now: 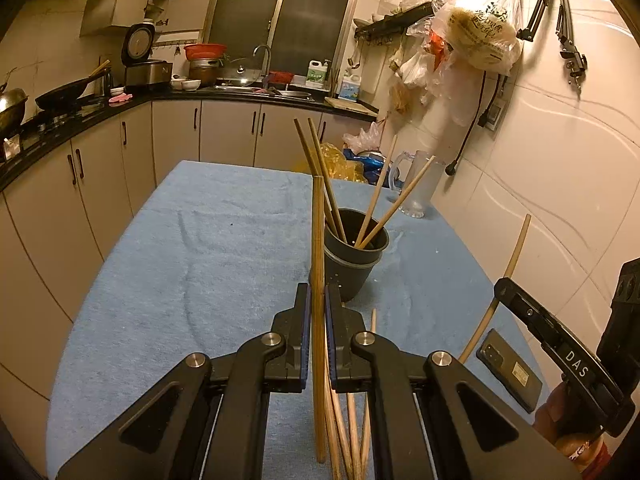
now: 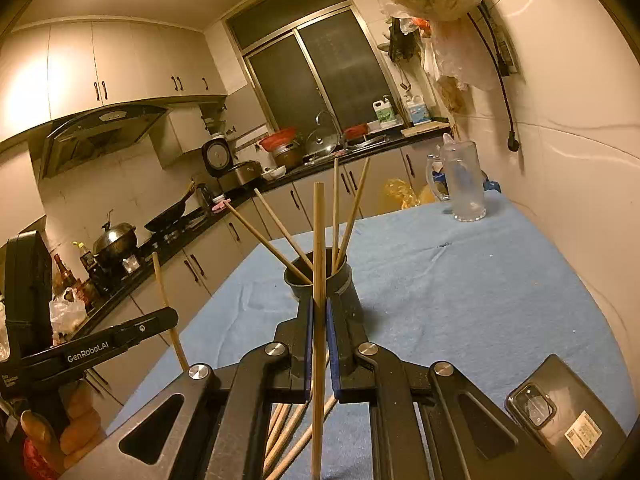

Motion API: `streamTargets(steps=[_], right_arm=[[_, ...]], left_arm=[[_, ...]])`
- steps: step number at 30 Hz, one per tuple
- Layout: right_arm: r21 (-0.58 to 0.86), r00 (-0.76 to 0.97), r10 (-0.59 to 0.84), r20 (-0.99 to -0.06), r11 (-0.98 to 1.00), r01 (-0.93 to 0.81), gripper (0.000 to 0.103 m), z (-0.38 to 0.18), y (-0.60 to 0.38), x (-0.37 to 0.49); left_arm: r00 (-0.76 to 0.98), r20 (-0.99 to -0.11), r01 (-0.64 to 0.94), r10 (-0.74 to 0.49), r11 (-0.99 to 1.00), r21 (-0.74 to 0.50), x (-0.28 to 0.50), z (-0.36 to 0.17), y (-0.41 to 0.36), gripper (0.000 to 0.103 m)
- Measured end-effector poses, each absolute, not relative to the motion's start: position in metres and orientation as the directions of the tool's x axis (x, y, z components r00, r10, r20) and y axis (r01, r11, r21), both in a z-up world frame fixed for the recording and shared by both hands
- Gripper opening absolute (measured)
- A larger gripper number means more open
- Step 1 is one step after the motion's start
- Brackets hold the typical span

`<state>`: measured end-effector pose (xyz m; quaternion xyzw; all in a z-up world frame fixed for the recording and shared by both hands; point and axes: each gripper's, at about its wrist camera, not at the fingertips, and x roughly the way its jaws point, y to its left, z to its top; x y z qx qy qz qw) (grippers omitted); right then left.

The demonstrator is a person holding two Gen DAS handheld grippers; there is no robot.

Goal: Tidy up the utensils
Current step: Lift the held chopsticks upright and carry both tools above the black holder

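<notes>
A black cup (image 1: 354,264) stands on the blue towel (image 1: 200,264) and holds several wooden chopsticks (image 1: 320,176). My left gripper (image 1: 318,300) is shut on one upright chopstick (image 1: 318,240), just short of the cup. Several loose chopsticks (image 1: 352,420) lie on the towel under it. My right gripper (image 2: 319,312) is shut on another upright chopstick (image 2: 319,240), close in front of the cup (image 2: 322,280). Loose chopsticks (image 2: 288,432) lie below it. Each gripper shows in the other's view: the right one (image 1: 500,292), the left one (image 2: 168,316).
A black phone (image 1: 508,368) lies on the towel near the right front, also in the right wrist view (image 2: 560,412). A clear glass pitcher (image 2: 460,184) stands at the far right by the tiled wall. Kitchen counters with pans (image 1: 60,96) run along the left and back.
</notes>
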<state>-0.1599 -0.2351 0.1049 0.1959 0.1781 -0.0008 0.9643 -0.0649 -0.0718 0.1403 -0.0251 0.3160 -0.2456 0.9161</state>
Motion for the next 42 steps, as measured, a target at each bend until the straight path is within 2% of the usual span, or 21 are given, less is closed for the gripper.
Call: streamTargets(steps=[19,42], right_arm=[[0.408,0.942,0.066,-0.33,0.91,0.079,0.007,0.112,-0.243,-0.158],[0.427,0.964,0.049,-0.262,0.902,0.07,0.007,0.156,-0.26,-0.13]], left_arm=[[0.685,-0.565,0.429,-0.46,0.881,-0.198,-0.064,0.147,-0.072,0.006],[0.71,-0.502,0.456,-0.494,0.865,-0.207,-0.039,0.212,-0.084,0.006]])
